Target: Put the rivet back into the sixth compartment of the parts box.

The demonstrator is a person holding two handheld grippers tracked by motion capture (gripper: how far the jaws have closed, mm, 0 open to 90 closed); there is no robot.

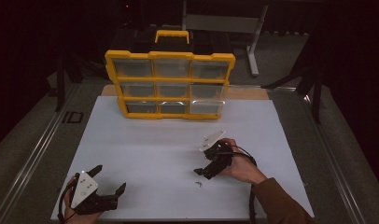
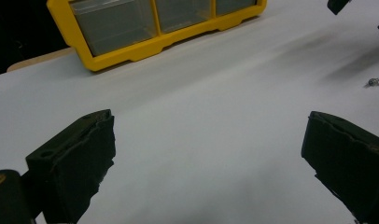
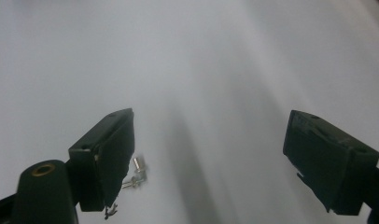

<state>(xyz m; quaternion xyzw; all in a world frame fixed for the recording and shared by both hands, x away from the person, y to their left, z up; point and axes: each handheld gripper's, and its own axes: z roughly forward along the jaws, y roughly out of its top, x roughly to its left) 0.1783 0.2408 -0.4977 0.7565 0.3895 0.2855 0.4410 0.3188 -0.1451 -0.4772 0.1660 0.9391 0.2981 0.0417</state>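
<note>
Landmark: yellow organizer (image 1: pixel 170 84) with clear drawers, upright at the far edge of the white counter (image 1: pixel 145 140); yellow handle on top.
Organizer, left gripper view: lower corner and three drawer fronts (image 2: pixel 155 25) at upper left, resting on the counter (image 2: pixel 201 121).
Behind organizer: dark case, grey metal frame (image 1: pixel 243 28); surroundings dim.
Left gripper (image 1: pixel 100 186): near corner of counter, well apart from organizer, down and left of it; jaws spread wide, nothing between; grey three-cornered plate on top.
Left gripper, own view (image 2: pixel 206 154): jaws wide, bare counter between.
Right gripper (image 1: pixel 202 171): nearer than organizer and right of its centre, held in right hand (image 1: pixel 241 165), tilted down toward counter; brown sleeve (image 1: pixel 281 203) behind.
Right gripper, own view (image 3: pixel 211 158): jaws wide apart, holding nothing.
Small metal piece (image 1: pixel 198 184): on counter well in front of organizer, just beside right gripper's tip; kind too small to tell.
Small metal piece, right gripper view (image 3: pixel 136 175): just beside left-hand jaw, partly hidden by it.
Small metal piece, left gripper view (image 2: pixel 378 83): at right edge.
Obstructions: open counter between organizer and both grippers.
</note>
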